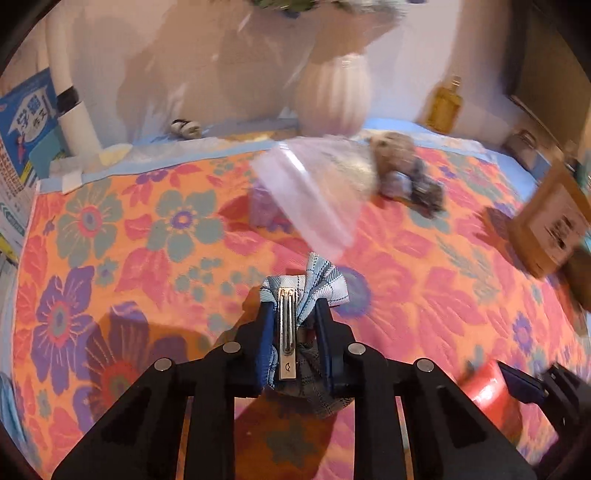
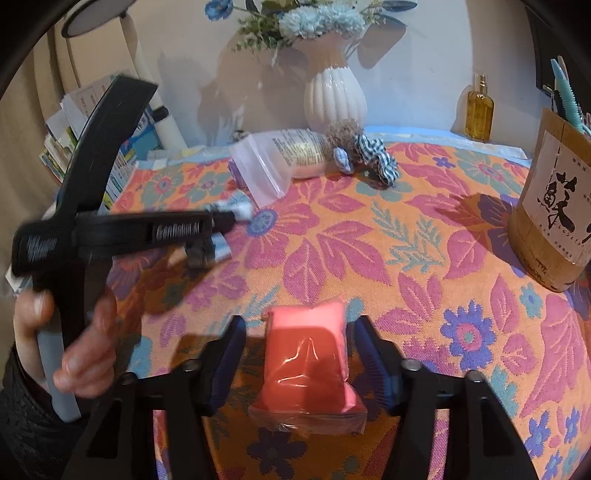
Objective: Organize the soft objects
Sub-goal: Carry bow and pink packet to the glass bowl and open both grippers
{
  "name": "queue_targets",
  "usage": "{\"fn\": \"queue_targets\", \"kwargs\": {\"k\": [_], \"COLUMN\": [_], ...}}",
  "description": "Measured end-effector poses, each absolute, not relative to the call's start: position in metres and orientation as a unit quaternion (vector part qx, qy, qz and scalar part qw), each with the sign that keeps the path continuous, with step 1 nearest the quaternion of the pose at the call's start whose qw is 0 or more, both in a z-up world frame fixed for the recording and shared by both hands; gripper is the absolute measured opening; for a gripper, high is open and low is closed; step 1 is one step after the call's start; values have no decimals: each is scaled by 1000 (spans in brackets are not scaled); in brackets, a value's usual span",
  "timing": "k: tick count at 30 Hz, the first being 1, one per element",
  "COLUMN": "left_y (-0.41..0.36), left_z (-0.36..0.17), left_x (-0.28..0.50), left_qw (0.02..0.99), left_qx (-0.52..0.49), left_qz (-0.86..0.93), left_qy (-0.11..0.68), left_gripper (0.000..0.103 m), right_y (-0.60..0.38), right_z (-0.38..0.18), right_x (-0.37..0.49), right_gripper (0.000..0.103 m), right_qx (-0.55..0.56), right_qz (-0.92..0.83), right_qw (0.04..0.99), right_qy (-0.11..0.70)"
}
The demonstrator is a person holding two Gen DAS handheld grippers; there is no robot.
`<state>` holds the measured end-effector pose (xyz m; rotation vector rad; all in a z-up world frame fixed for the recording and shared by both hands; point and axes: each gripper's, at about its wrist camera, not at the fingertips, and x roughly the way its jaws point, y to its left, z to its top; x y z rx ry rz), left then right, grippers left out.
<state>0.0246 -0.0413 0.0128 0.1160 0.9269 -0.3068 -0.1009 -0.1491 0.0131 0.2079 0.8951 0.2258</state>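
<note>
The left gripper (image 1: 291, 325) clamped the plaid bow clip (image 1: 306, 284); the right gripper (image 2: 299, 354) stood part-open around the pink packet (image 2: 308, 354), untouched. Squeezing gently looked wise.

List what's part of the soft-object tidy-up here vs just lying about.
Job: plaid bow clip in left claw; pink wrapped pack between right claw fingers; zip bag; scrunchies.
Lying about: vase, amber bottle, pen holder, booklets.

Pale wall (image 2: 424, 66) behind; orange flowered tablecloth (image 2: 406, 258) below, white ribbed vase (image 2: 334, 99) of blue flowers (image 2: 314, 18) at back.
</note>
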Motion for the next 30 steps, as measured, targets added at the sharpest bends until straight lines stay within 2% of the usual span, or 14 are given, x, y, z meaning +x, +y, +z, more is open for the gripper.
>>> {"fn": "queue_targets", "kwargs": {"k": [5,12,17,23,30], "left_y": [-42,-27,-44,-91,-199], "left_z": [34,73,99,135,178], "left_x": [-10,-43,-62,-78,-88], "left_qw": [894,914,919,921,903], "left_qx": [57,38,39,41,59], "left_qz": [-166,-178,-209,-251,-332], "left_qy": [412,363,332,296,267], "left_gripper": [18,18,18,18,18], "right_y": [-147,-182,-209,-254,-366], "right_z": [20,30,55,104,138], "right_x": [-108,-129,-144,-169,-198], "right_gripper": [39,38,38,38,38], "right_qx": [92,161,183,185,235], "right_qz": [113,121,107,61,-47], "right_qw": [896,893,903,929,933], "right_qy": [419,403,375,315,269]}}
